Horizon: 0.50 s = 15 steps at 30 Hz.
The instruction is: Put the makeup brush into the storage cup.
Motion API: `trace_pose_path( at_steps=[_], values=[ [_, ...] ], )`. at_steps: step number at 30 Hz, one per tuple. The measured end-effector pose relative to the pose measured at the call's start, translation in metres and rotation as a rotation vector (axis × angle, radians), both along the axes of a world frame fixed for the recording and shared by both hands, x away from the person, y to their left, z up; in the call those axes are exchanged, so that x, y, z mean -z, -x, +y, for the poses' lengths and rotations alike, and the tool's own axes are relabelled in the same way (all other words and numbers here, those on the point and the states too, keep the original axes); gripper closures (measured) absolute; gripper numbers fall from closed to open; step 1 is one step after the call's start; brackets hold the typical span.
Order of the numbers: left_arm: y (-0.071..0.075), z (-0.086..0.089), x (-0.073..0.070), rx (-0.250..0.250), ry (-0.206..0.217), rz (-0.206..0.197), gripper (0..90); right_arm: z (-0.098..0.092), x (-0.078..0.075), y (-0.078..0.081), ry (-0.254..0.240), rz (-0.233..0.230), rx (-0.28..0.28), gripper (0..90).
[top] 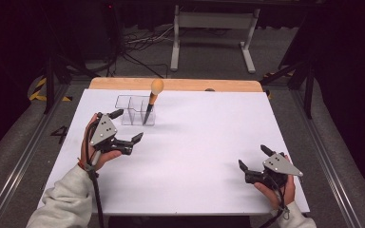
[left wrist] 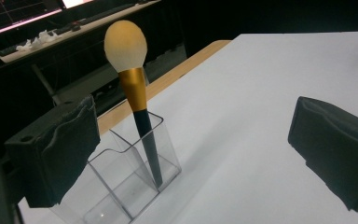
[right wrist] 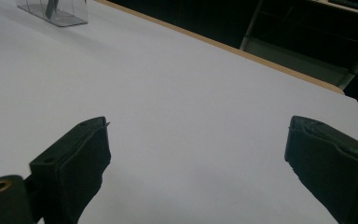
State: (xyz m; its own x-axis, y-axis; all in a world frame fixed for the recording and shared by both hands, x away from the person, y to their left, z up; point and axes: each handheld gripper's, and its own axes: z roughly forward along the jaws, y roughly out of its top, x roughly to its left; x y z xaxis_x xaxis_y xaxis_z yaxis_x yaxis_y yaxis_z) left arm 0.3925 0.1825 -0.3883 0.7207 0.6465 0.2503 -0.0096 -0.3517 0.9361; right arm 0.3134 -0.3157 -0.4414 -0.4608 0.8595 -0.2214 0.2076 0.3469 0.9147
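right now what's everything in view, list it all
makeup brush: 1, cream head, gold ferrule, black handle, standing tilted in the right end compartment of the organiser
clear organiser: 1, transparent, far left part of the table, divided into compartments
table: 1, white top with a wooden far edge
white frame: 1, on the floor beyond the table
cables: several, dark and white, floor at the back
left gripper: 1, black, jaws open, near the organiser
right gripper: 1, black, jaws open, near right of the table
sleeves: 2, light grey, bottom edge
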Motion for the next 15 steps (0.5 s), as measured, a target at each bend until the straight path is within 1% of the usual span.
trace_pose_path(
  at_steps=[5,7,9,11,12,15],
  values=[
    [0.006,0.003,0.003,0.003,-0.016,0.002,2.6,0.000,0.000,0.000,0.000,0.000,0.000,7.4],
    [0.007,0.005,0.004,0.007,-0.013,0.007,2.6,0.000,0.000,0.000,0.000,0.000,0.000,7.4],
    [0.009,0.006,0.004,0.006,-0.018,0.000,2.7,0.000,0.000,0.000,0.001,0.000,-0.002,7.4],
    [0.011,0.007,0.006,0.003,-0.016,0.003,2.7,0.000,0.000,0.000,0.001,0.000,-0.001,7.4],
    [0.011,0.008,0.007,0.006,-0.026,0.003,2.7,0.000,0.000,0.000,0.001,0.000,-0.001,7.4],
    [0.012,0.009,0.010,0.007,-0.032,0.008,2.8,0.000,0.000,0.000,0.001,-0.002,0.000,7.4]
  ],
)
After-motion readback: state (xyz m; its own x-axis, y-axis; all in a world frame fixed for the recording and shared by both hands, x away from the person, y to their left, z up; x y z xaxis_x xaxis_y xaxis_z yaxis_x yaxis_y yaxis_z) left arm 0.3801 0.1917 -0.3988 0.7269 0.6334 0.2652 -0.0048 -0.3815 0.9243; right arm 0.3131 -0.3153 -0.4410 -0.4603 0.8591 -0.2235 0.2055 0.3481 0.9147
